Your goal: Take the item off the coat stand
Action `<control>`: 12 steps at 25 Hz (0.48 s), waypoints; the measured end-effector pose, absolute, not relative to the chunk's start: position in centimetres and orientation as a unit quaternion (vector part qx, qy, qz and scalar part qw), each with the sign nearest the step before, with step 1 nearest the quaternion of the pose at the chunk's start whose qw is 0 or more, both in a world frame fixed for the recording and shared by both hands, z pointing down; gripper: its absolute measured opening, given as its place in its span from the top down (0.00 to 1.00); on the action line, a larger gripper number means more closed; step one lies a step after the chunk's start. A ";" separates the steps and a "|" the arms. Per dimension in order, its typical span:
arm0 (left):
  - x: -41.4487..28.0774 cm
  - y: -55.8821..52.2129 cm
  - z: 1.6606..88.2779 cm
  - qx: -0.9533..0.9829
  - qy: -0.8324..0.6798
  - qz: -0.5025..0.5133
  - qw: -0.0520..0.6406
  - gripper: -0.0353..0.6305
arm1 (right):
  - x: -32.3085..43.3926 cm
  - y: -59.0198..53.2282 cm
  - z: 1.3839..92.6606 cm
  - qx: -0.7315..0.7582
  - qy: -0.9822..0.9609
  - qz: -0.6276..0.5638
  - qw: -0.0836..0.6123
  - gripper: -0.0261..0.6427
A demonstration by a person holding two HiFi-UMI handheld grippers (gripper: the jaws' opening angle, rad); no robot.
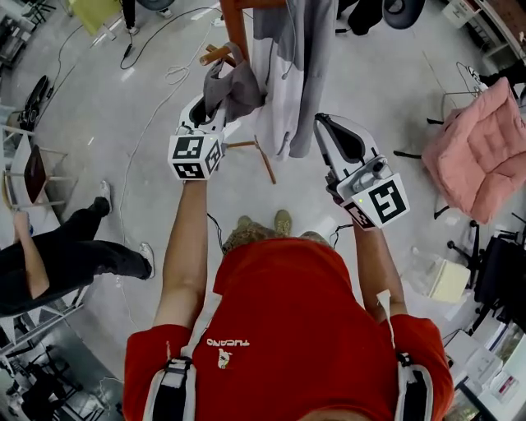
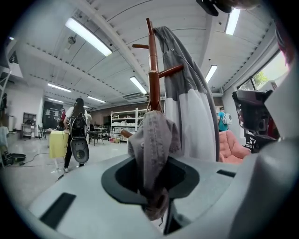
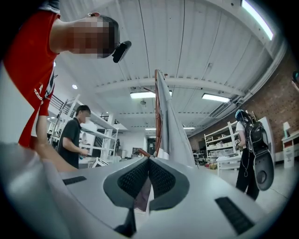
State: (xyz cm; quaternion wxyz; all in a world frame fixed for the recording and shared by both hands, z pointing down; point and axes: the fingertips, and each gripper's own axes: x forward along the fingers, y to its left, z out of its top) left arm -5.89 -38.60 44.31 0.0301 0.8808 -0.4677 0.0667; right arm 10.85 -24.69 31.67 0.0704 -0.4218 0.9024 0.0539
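A brown wooden coat stand (image 1: 234,25) carries a grey-and-white jacket (image 1: 288,74) and a smaller grey cloth (image 1: 234,86) hung over a peg. My left gripper (image 1: 209,111) is shut on the cloth's lower part. In the left gripper view the cloth (image 2: 152,144) hangs from the stand (image 2: 153,70) and runs down between the jaws, bunched where they pinch it. My right gripper (image 1: 329,131) is beside the jacket's right edge with its jaw tips together and nothing held. In the right gripper view the gripper (image 3: 148,161) points at the jacket (image 3: 170,135).
A pink cushioned chair (image 1: 481,152) stands at the right. A person in black (image 1: 74,255) sits at the left. Cables (image 1: 164,82) lie on the floor near the stand's wooden foot (image 1: 261,156). A person with a backpack (image 2: 77,133) and shelves (image 2: 124,123) are farther off.
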 end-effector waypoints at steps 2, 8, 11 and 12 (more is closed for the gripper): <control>-5.8 -38.8 44.1 0.884 -0.463 0.058 0.033 0.88 | 10.6 -24.9 31.8 -0.426 0.901 0.052 0.068 0.93; -6.4 -38.4 42.9 0.885 -0.461 0.050 0.039 0.91 | 9.8 -25.0 31.9 -0.435 0.897 0.052 0.066 0.93; -7.2 -37.7 41.2 0.883 -0.466 0.036 0.035 0.91 | 9.2 -24.7 31.7 -0.434 0.897 0.053 0.067 0.92; -7.3 -37.4 40.5 0.883 -0.466 0.031 0.032 0.91 | 9.0 -24.6 31.6 -0.433 0.897 0.054 0.067 0.92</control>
